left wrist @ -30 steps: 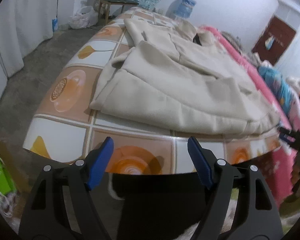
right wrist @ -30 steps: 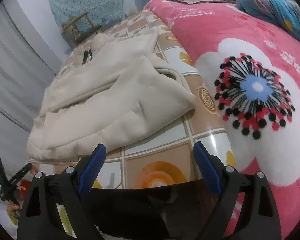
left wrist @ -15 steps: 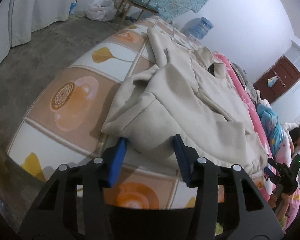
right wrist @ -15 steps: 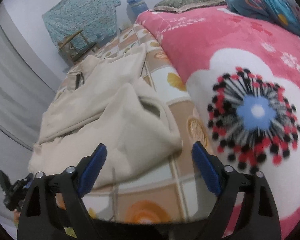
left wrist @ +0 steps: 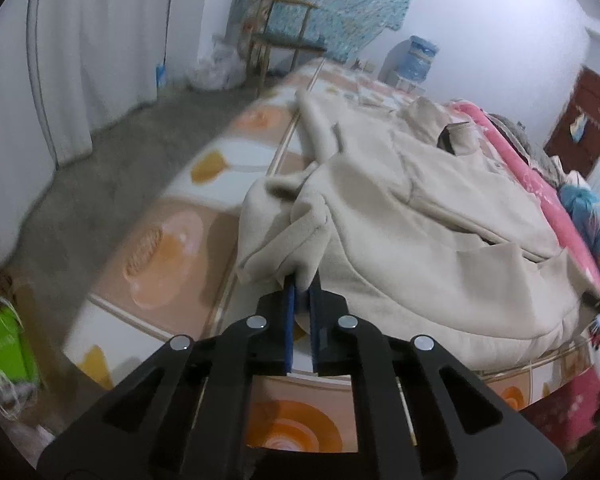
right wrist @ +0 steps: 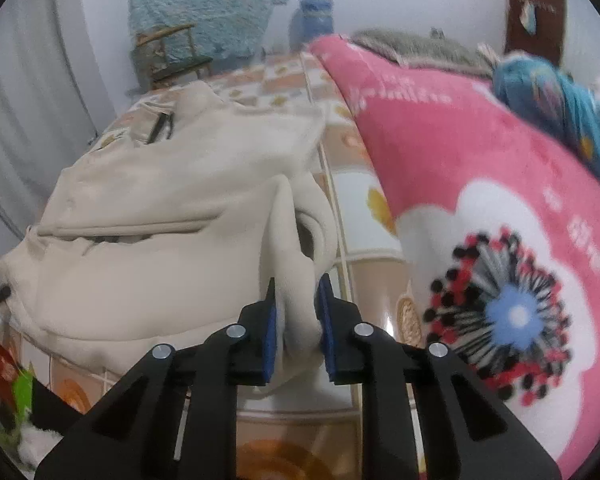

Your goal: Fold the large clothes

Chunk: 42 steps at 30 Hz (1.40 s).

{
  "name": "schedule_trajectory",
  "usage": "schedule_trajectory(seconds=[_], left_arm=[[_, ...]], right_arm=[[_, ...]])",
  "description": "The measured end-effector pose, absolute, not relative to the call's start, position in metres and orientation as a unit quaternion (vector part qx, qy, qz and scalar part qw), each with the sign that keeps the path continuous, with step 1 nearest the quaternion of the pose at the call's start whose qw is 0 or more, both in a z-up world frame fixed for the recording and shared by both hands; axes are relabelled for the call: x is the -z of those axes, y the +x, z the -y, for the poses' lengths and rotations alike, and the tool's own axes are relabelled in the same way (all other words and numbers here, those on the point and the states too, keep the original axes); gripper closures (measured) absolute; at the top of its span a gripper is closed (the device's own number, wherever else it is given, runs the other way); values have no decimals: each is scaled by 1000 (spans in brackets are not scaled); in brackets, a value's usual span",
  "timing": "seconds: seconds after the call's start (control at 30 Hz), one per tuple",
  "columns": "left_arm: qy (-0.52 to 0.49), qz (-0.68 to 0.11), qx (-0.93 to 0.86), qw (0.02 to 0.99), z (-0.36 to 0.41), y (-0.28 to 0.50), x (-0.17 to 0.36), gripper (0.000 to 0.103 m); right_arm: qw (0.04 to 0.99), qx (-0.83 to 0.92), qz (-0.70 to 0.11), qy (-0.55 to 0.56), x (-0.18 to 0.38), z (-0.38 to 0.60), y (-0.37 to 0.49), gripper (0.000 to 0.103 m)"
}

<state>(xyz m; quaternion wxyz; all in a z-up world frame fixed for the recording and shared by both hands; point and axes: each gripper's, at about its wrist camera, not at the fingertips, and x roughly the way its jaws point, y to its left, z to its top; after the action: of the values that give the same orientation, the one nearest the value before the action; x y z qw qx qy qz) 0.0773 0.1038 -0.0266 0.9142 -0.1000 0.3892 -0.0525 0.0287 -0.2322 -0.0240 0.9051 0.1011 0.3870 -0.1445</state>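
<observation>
Both near corners of the cream garment [left wrist: 412, 216] are pinched: left gripper [left wrist: 302, 280] and right gripper [right wrist: 298, 292] have just closed on fabric; folding it over the bed [left wrist: 172, 240] remains.

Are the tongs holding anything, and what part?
Yes. Both have just closed on the cream coat: the left tongs pinch its near bottom corner, the right tongs pinch the other bottom corner.

Bedroom clutter lying around the bed
A pink floral blanket [right wrist: 480, 200] is covering the bed's far side, a wooden chair [left wrist: 278, 36] is standing by the wall, and a blue water bottle [left wrist: 418, 58] is sitting beside it
</observation>
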Motion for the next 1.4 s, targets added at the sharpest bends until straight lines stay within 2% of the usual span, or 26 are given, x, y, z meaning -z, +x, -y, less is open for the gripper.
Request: schedule_trajectory(seconds=[0.17,0.3,0.33,0.37,0.4,0.43,0.47,0.6,0.67,0.77,0.87,1.03,1.1,1.13,1.17,1.2,1.23,1.4], left_arm=[[-86,-366,69,924,-111,62,-4,99],[-99,-402,83,907,-123,55,-2,99],[-98,-413,84,901,-124,55,3,98],[-95,-430,79,894,-126,56,12,91],[-98,-442,72,889,-129,56,19,88],[-113,-454,66,881,-137,56,25,85],[-127,-454,61,880,-145,53,25,85],[-129,-403,42,905,-162,42,1,79],[-126,-381,67,914,-156,42,-11,75],[-102,-385,147,906,-119,56,-16,66],[-45,-415,199,887,-67,71,-2,66],[48,-422,215,879,-4,84,29,67],[93,-402,200,889,8,79,35,75],[106,-397,202,889,10,76,35,81],[117,-390,205,890,14,73,35,90],[127,-383,209,891,17,70,35,94],[143,-376,210,891,22,68,36,100],[188,-320,191,909,24,57,13,102]], right_arm=[[912,120,-369,133,1,235,6,87],[907,120,-379,142,5,236,-10,86],[899,120,-396,143,14,238,-11,82],[892,125,-410,145,23,240,-8,71],[883,138,-425,146,31,244,-8,65],[873,158,-438,146,36,249,-9,55],[872,164,-435,153,35,253,-13,49],[891,162,-388,169,6,254,-30,44],[902,144,-372,167,-4,247,-28,37],[911,77,-373,161,-7,218,-8,37],[902,25,-406,142,12,180,26,37],[888,28,-453,74,43,142,61,37],[881,36,-468,58,52,137,66,43],[882,40,-467,53,54,136,66,51],[883,40,-465,47,53,135,64,66],[883,36,-467,44,51,134,63,77],[882,31,-468,47,50,135,64,96],[895,38,-441,50,26,134,59,99]])
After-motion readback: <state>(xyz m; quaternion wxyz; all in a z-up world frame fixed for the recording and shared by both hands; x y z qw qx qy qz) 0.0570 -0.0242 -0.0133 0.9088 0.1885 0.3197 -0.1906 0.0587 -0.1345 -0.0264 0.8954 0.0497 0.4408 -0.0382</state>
